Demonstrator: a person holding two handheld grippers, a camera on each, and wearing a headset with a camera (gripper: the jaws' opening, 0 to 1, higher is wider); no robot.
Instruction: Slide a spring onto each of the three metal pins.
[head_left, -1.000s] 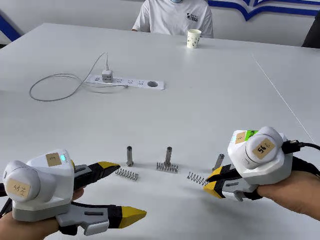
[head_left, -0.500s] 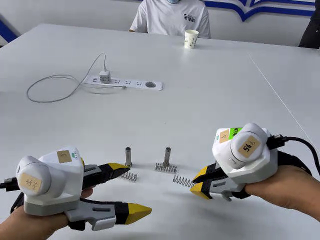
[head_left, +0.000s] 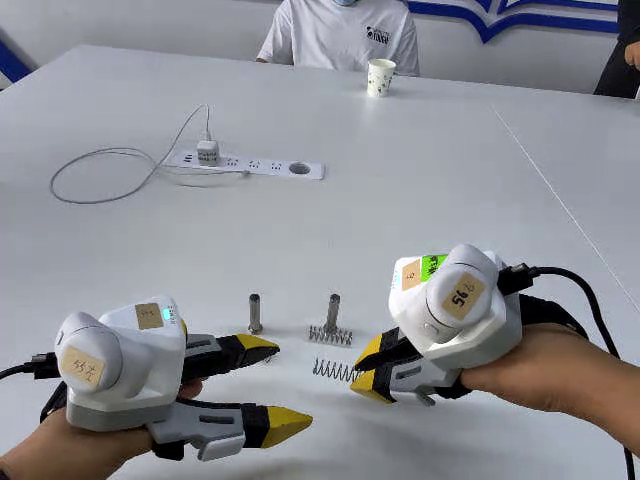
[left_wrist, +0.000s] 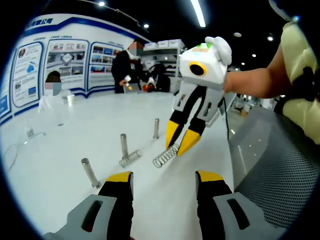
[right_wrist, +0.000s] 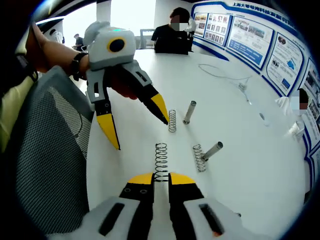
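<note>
Two short metal pins stand upright on the white table (head_left: 430, 190): the left pin (head_left: 255, 312) and the middle pin (head_left: 332, 313). A third pin (left_wrist: 156, 128) shows in the left gripper view, beyond the other two pins (left_wrist: 123, 146) (left_wrist: 90, 172). My right gripper (head_left: 365, 368) is shut on one end of a spring (head_left: 333, 369) (right_wrist: 160, 159), which sticks out level towards the left. A second spring (head_left: 330, 335) lies at the middle pin's foot. A third spring (right_wrist: 172, 120) lies by one jaw tip of my left gripper (head_left: 282, 385), which is open and holds nothing.
A white power strip (head_left: 250, 165) with a plugged charger and a looping cable (head_left: 95, 165) lies at mid-table on the left. A paper cup (head_left: 380, 77) stands at the far edge, in front of a seated person (head_left: 340, 30). A mesh chair (right_wrist: 50, 150) is beside me.
My right gripper has moved left with the spring, from beside the right pin to in front of the middle pin. My left gripper has crept rightwards towards the left pin.
</note>
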